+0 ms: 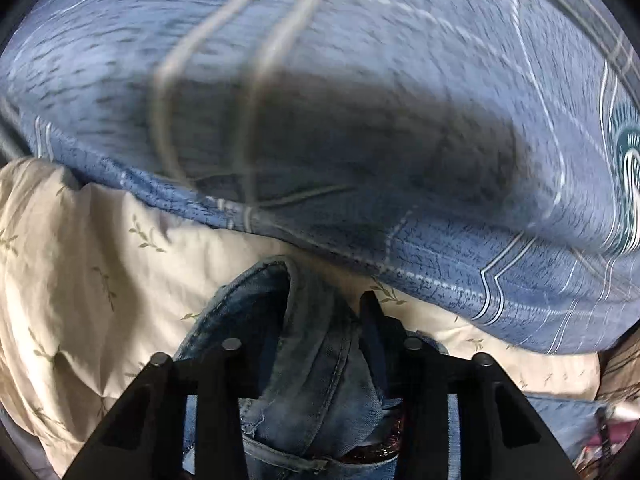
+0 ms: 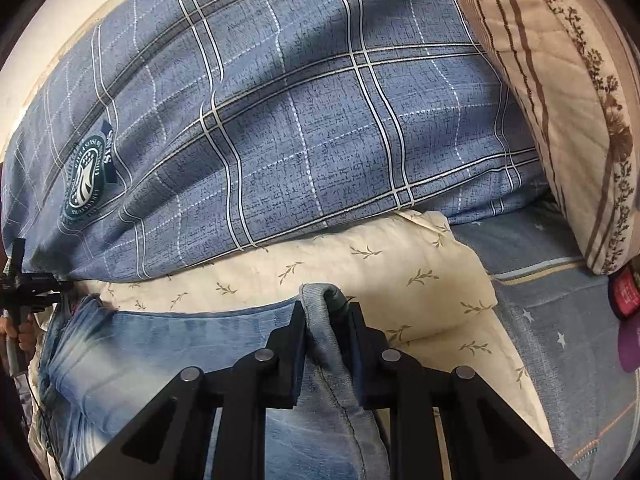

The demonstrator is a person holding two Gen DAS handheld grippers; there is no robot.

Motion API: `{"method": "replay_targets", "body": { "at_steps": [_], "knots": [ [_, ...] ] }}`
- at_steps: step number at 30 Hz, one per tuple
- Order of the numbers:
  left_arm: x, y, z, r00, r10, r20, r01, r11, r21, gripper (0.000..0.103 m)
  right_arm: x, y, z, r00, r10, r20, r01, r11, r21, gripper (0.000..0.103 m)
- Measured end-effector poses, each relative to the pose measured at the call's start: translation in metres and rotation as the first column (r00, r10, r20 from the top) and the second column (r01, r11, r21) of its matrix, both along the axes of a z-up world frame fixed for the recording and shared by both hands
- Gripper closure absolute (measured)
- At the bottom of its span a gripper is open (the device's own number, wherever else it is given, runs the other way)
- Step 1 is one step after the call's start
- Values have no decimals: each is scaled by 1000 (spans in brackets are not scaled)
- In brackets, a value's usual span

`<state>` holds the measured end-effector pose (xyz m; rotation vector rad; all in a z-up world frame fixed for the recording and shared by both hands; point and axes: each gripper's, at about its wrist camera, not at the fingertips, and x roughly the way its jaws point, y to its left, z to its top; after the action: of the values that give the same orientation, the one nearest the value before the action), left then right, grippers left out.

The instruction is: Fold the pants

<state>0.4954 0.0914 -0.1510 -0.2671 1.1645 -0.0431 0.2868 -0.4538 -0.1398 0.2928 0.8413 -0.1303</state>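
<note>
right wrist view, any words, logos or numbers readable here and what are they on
Round green badge on the blue plaid duvet: ring lettering too small to read; its navy ribbon shows letters, maybe "S&MS", unsure.
Red label at the right edge: print too small.
Jeans: no text visible.

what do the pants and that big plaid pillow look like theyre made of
Pants: faded blue denim, judging by the washed streaks and thick stitched seams; matte. Plaid pillow: probably woven cotton, a printed blue check with crosshatch texture, soft wrinkles, no sheen. Both grippers, left and right, pinch denim.
</note>
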Motion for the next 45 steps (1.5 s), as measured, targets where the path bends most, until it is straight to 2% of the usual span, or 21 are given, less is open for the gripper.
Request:
{"method": "replay_targets", "body": {
  "at_steps": [1, 3, 8, 9, 10, 17, 20, 21, 22, 23, 24, 27, 29, 33, 37, 39, 41, 45],
  "knots": [
    [1, -1, 1, 1000, -6, 3, 6, 1000, -1, 73, 0, 1, 0, 1000, 0, 1, 0, 1000, -3, 83],
    [1, -3, 5, 1000, -14, 4, 14, 1000, 0, 77, 1, 3, -1, 1000, 0, 2, 1, 1000, -12, 83],
    [-21, -13, 36, 995, -51, 83, 50, 999, 10, 81, -2, 2, 8, 1000, -10, 22, 10, 1000, -1, 83],
    [-28, -11, 46, 993, -57, 103, 58, 998, -7, 84, -3, 2, 11, 1000, -11, 29, 11, 1000, 0, 83],
    [-36, -6, 55, 991, -62, 117, 66, 998, -26, 94, -5, 3, 16, 999, -12, 40, 12, 1000, -2, 83],
    [-97, 50, 132, 970, -37, 239, 80, 982, -173, 94, -28, 11, 61, 986, -50, 162, 52, 999, -7, 83],
    [-140, 69, 141, 958, -25, 285, 92, 970, -226, 94, -45, 12, 77, 975, -58, 216, 58, 998, 7, 83],
    [-150, 71, 129, 953, -31, 303, 104, 968, -230, 94, -51, 13, 81, 973, -58, 225, 60, 998, -2, 83],
    [-166, 76, 131, 946, -35, 322, 114, 966, -231, 94, -57, 13, 83, 971, -56, 231, 60, 998, -9, 83],
    [-181, 77, 118, 941, -31, 338, 118, 964, -240, 94, -61, 13, 84, 971, -55, 232, 59, 998, -12, 83],
    [-199, 86, 117, 938, -24, 346, 120, 959, -258, 93, -68, 12, 85, 971, -55, 232, 59, 998, -11, 83],
    [-238, 88, 94, 942, -14, 336, 112, 955, -275, 93, -94, 9, 80, 972, -54, 229, 53, 999, 12, 83],
    [-274, 101, 77, 948, -12, 318, 108, 952, -287, 93, -116, 9, 74, 974, -47, 222, 43, 999, 21, 83],
    [-326, 111, 44, 961, -28, 275, 95, 967, -234, 93, -176, 14, 59, 976, -12, 215, 10, 1000, 14, 83],
    [-359, 117, 8, 980, -39, 194, 81, 974, -213, 94, -233, 17, 44, 980, 6, 200, -12, 1000, 29, 83],
    [-368, 119, -11, 989, -30, 143, 56, 981, -185, 94, -255, 18, 30, 987, 22, 162, -30, 998, 49, 83],
    [-377, 124, -29, 995, -14, 95, 31, 983, -181, 94, -272, 22, 12, 995, 41, 86, -45, 998, 54, 83],
    [-387, 132, -45, 1000, 6, 13, -4, 989, -145, 94, -298, 18, -31, 989, 83, -120, -67, 989, 129, 82]
  ]
}}
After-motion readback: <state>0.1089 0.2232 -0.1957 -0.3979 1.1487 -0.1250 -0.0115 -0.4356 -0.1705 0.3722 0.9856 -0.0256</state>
